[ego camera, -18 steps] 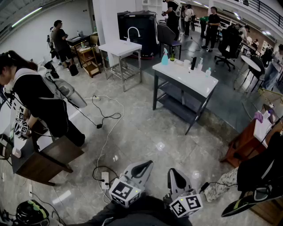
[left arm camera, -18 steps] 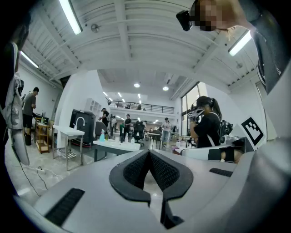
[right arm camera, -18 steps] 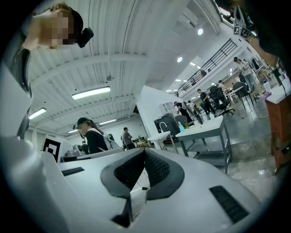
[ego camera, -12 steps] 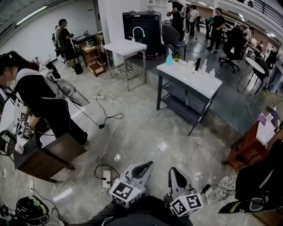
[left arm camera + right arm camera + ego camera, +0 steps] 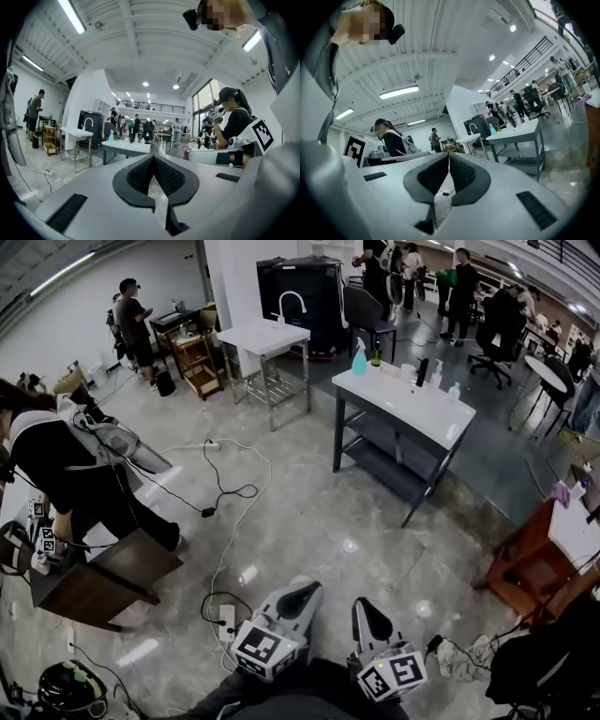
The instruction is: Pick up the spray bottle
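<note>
A teal spray bottle (image 5: 358, 357) stands at the far left corner of a white-topped table (image 5: 427, 413) across the room, among a few other bottles. It shows small in the left gripper view (image 5: 111, 136) and in the right gripper view (image 5: 492, 130). Both grippers are held low at the bottom of the head view, far from the table. My left gripper (image 5: 305, 589) has its jaws together with nothing between them. My right gripper (image 5: 361, 606) is likewise shut and empty. Both point roughly level toward the table.
Cables (image 5: 221, 491) and a power strip (image 5: 225, 620) lie on the glossy floor ahead to the left. A person (image 5: 66, 470) bends over a dark wooden desk (image 5: 103, 579) at left. A white sink stand (image 5: 262, 336) is behind; a brown cabinet (image 5: 525, 568) stands right.
The head view has shifted slightly, so the table sits a bit higher and nearer the middle. The person at left has bent lower. Both grippers keep their places and stay shut.
</note>
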The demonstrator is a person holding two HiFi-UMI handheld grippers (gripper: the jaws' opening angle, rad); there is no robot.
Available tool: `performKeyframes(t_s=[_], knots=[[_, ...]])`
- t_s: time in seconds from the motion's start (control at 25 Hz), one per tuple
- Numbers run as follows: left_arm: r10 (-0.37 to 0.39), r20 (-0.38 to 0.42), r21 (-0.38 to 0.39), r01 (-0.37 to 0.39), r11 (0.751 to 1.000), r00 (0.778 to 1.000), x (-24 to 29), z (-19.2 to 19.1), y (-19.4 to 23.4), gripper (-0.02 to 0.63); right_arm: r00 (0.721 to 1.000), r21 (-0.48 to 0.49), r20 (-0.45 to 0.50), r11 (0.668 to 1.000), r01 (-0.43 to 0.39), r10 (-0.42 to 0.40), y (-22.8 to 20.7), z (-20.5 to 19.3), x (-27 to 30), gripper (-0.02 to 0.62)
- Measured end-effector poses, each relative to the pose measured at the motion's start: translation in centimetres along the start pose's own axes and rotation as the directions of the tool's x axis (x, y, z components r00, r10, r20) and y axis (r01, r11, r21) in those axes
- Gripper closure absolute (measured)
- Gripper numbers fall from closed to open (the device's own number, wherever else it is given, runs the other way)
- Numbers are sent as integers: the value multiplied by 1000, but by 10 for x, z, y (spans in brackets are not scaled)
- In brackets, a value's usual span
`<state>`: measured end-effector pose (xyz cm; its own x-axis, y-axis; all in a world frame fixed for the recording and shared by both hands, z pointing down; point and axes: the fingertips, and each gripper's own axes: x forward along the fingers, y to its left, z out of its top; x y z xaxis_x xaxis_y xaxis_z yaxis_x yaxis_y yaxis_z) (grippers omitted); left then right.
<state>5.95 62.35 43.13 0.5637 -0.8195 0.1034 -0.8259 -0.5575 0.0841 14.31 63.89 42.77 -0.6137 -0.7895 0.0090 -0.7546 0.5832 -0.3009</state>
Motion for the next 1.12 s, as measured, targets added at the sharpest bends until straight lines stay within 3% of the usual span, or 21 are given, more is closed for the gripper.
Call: performKeyframes(t_s=[0.28,0.76,1.12], knots=[[-33,2,-35,33,999,999,54,11,50,601,999,8,-9,999,49,-49,-37,10,64,584],[-134,52,-37,136,990,990,159,54,204,601,988,42,75,990,135,-138,-88,46,238,584],[-193,69,-57,197,979,979,199,63,267,601,980,41,94,984,173,-177,-106,56,315,584]])
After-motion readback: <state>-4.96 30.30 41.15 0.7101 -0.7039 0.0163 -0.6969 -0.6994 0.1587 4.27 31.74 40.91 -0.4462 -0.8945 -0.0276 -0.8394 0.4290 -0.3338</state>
